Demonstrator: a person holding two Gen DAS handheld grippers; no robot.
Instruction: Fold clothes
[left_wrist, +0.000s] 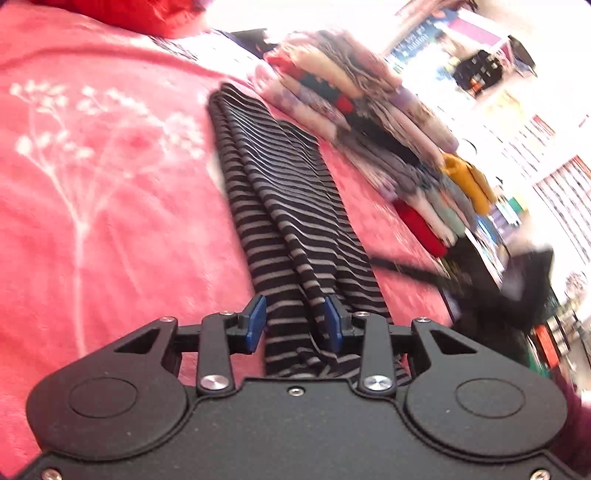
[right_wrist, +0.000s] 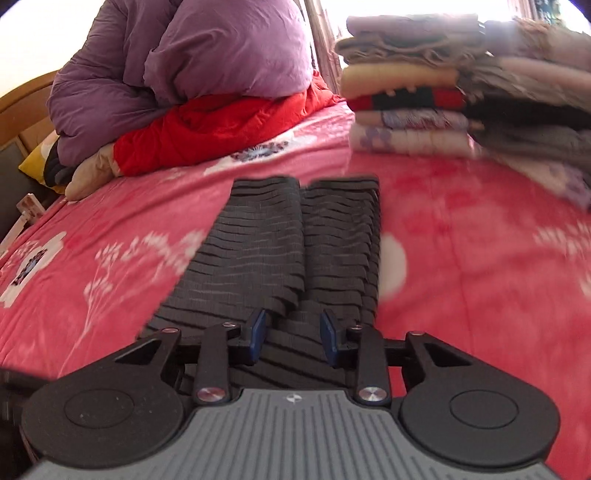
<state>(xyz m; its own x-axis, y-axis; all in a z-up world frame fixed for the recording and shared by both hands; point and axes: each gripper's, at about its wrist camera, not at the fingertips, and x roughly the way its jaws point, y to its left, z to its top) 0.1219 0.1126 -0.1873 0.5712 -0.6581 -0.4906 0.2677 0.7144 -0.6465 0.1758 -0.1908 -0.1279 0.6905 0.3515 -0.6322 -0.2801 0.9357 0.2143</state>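
Striped garment (left_wrist: 291, 206) lies lengthwise on the pink floral bedspread (left_wrist: 92, 184), already narrowed into a long strip w/ a centre crease; both long sides look folded in toward the middle. Right wrist view shows the same piece (right_wrist: 295, 251) running away from the cam, far end squared off.

L gripper (left_wrist: 294, 325): jaws spread apart, cloth bunched between the blue pads at the near end. Pads don't look clamped onto it; contact hard to confirm, view blurred.

R gripper (right_wrist: 293, 334): jaws also spread, straddling the near edge of the strip. No firm pinch visible.

Progress, my est.: lengthwise folds done, approx. halfway on this item. Left to do: cross-fold(s) end to end to get a compact packet, then move it to the stack of folded clothes (right_wrist: 410, 103) sitting on the bed to the right, near but not touching the strip.

Purple duvet (right_wrist: 177, 66) and red quilt (right_wrist: 221, 125) heaped at the head of the bed, well apart from the work area.
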